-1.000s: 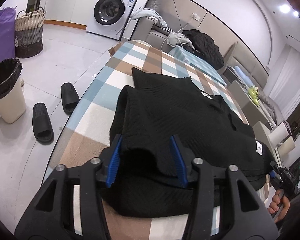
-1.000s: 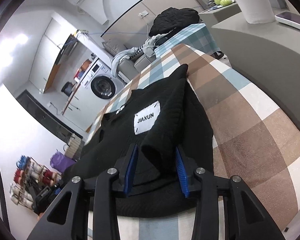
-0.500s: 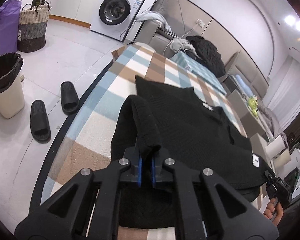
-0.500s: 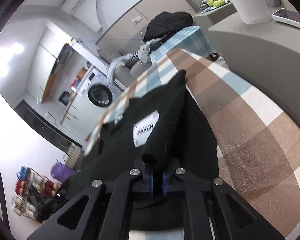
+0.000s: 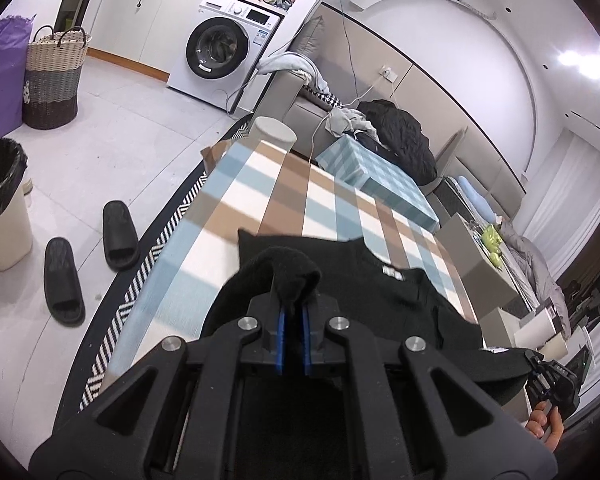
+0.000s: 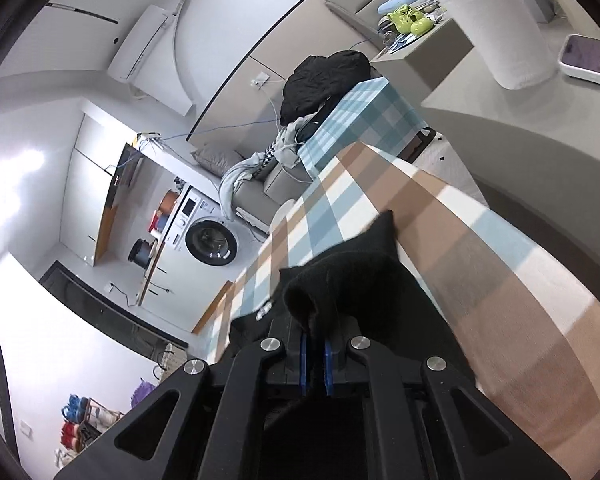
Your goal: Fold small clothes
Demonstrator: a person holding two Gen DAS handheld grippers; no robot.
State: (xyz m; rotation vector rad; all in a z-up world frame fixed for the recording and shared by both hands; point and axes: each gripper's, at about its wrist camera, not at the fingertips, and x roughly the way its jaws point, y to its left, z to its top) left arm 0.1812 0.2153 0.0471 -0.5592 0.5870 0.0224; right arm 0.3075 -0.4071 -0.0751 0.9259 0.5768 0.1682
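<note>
Two grippers hold the same black knitted sweater [image 5: 384, 300], which lies on the checked blue, brown and white cloth of the worktop [image 5: 284, 196], with its near edge raised off the cloth; the left gripper [image 5: 293, 336] has its blue fingers [image 5: 280, 340] nearly closed on a bunched fold at the near left corner, and the right gripper [image 6: 316, 360] has its blue fingers [image 6: 303, 360] pressed in the same way on a fold at the near right side.

The sweater seems soft, thick and quite light; it bends wherever it is not supported, so I judge it will sag between the two holds and drag on the cloth; it does not look slippery or fragile. The best places to hold are the two corners of one edge, with a full fold of knit between the fingers, because a thin pinch may slip out.

Much stays hidden; the gripper bodies cover the near part of the garment in both views; the black knit shows almost no detail, so seams and layers are hard to separate; a white label [image 5: 393, 273] near the collar is too small to read; the far right edge of the sweater is cut off near a hand [image 5: 546, 428] in the left view.
</note>
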